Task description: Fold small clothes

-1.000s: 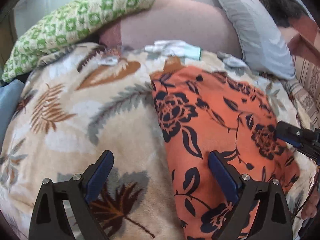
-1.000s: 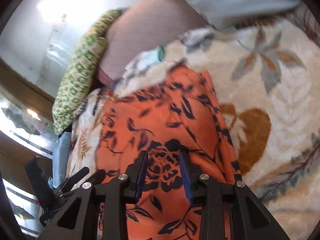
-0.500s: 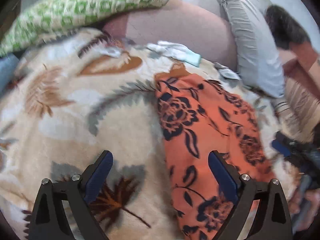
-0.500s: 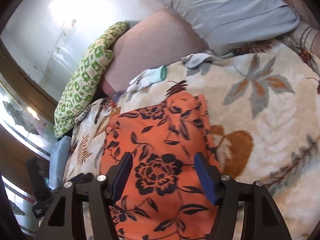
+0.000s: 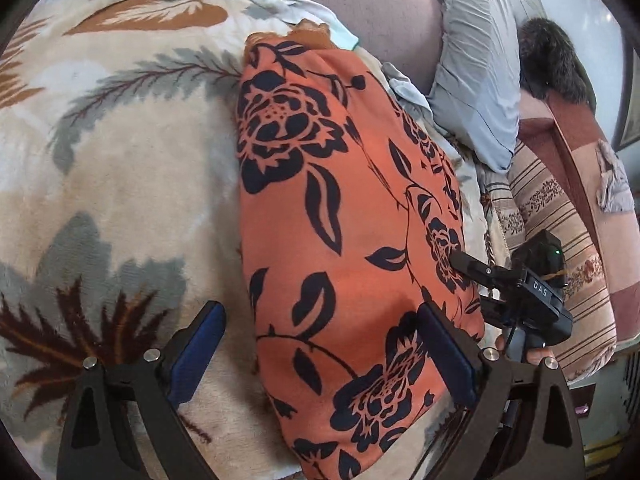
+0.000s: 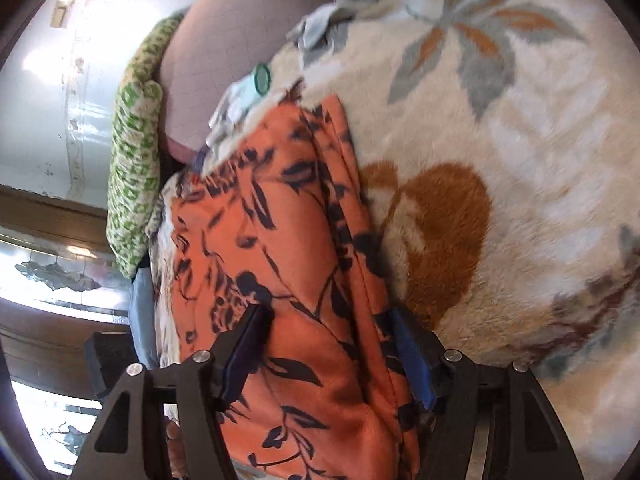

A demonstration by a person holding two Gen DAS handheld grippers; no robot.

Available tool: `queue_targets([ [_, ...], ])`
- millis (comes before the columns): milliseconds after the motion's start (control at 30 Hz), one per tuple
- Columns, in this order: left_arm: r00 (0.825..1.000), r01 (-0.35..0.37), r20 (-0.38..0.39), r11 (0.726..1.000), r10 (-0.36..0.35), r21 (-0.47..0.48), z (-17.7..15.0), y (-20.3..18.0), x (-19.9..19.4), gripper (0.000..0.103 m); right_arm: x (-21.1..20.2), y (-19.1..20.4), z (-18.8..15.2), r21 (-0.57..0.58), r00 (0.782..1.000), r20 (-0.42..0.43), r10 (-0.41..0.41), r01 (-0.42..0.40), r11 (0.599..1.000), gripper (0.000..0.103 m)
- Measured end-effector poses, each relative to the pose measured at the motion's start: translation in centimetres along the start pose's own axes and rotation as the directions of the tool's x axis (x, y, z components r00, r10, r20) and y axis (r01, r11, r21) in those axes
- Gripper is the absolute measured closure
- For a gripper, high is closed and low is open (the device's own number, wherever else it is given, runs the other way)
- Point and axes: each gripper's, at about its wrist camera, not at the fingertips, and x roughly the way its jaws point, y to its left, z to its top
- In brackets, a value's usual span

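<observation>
Orange floral garment (image 5: 344, 216) lies folded lengthwise on the leaf-print blanket (image 5: 120, 184). Right claw (image 6: 328, 344), narrow a second ago, is opening astride its near right edge; left claw (image 5: 320, 344) stays spread, gripping nothing. Next fold pending.

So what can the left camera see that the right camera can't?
Only the left wrist view shows the grey pillow and the striped cushion. Only the right wrist view shows the green patterned pillow. Both show the orange flowered garment lying on the leafy blanket with a white glove beyond it.
</observation>
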Motion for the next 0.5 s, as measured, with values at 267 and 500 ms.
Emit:
queue_targets([
  [267,0.998,0.007,0.061,1.0,-0.008,0.006,0.0,-0.7,-0.2,0.028,1.7,2.3,-1.5,-0.072,0.997,0.011,0.073,-0.072,0.995,0.028],
  [500,0.991,-0.025,0.131,0.998,0.017,0.056,-0.1,-1.8,-1.5,0.043,1.2,6.5,-3.1,-0.195,0.996,0.044,0.08,-0.07,0.978,0.036],
])
